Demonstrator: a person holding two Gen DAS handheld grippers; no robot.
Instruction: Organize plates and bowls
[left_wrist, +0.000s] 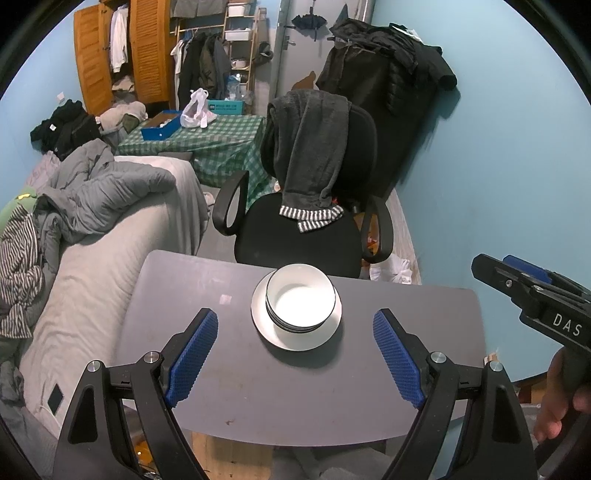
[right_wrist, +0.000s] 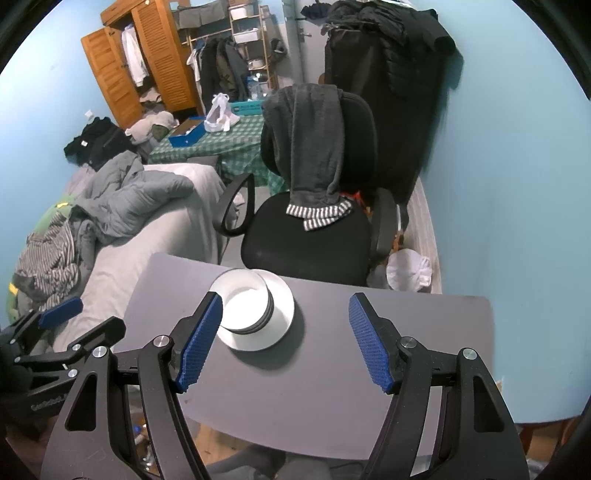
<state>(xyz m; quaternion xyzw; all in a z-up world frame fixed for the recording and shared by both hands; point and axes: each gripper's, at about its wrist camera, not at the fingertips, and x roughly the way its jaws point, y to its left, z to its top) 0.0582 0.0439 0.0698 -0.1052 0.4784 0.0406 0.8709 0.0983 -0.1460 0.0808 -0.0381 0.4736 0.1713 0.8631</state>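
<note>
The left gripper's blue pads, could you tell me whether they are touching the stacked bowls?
Apart. In the left wrist view, the left gripper is open, and bare table shows between its blue pads and the stacked bowls on the plate.

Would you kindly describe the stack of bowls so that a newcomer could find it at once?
Start at the grey table in front of the black office chair. Near its far edge lies a white plate, and the stack of bowls sits on it. They are nested white bowls with thin dark rims, the only dishes there.
</note>
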